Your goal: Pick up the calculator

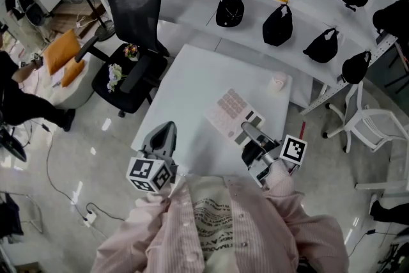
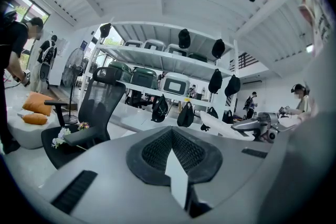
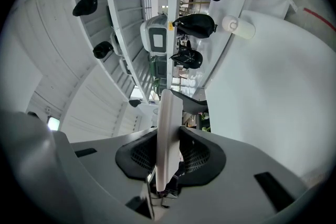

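A pale pink calculator [image 1: 231,109] lies flat over the right part of the white table [image 1: 185,93]. My right gripper [image 1: 251,132] reaches in from the near side and is shut on its near edge. In the right gripper view the calculator [image 3: 169,128] shows edge-on as a thin pale slab clamped between the two jaws. I cannot tell whether it rests on the table or hangs just above it. My left gripper [image 1: 164,134] is at the table's front left, shut with nothing in it. Its closed tips [image 2: 173,157] point over the table towards the shelves.
A small pale round object [image 1: 278,81] sits at the table's far right corner. A black office chair [image 1: 131,41] stands to the left and a white chair [image 1: 377,126] to the right. Several black bags [image 1: 277,25] hang on the curved white shelf behind.
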`<state>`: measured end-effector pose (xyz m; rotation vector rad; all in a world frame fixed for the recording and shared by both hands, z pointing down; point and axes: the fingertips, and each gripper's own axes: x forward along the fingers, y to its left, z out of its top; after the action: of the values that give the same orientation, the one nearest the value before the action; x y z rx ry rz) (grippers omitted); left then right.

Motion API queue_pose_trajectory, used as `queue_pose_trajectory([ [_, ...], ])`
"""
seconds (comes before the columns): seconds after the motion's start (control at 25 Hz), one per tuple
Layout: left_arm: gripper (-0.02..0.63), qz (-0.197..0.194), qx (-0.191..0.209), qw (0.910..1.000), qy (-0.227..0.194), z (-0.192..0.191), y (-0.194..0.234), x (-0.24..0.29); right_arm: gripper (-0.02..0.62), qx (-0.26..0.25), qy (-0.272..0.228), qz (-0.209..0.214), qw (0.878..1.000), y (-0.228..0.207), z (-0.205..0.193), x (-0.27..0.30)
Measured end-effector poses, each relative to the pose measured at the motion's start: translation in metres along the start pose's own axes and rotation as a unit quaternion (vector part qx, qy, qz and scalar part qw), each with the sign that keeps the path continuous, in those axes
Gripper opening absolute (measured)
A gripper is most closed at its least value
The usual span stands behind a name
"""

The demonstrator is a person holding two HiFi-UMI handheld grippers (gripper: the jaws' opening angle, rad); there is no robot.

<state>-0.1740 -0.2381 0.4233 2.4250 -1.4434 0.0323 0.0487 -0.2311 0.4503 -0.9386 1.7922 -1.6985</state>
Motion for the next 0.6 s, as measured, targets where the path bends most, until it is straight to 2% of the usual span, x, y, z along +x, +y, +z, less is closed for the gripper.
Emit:
queue_pose_trajectory([
  [0.6, 0.002, -0.001, 0.000, 1.0000, 0.005, 0.0006, 0.0001, 0.0027, 0.086, 0.007, -0.003, -0.004, 1.000, -0.0022, 0.0005, 0.0007],
])
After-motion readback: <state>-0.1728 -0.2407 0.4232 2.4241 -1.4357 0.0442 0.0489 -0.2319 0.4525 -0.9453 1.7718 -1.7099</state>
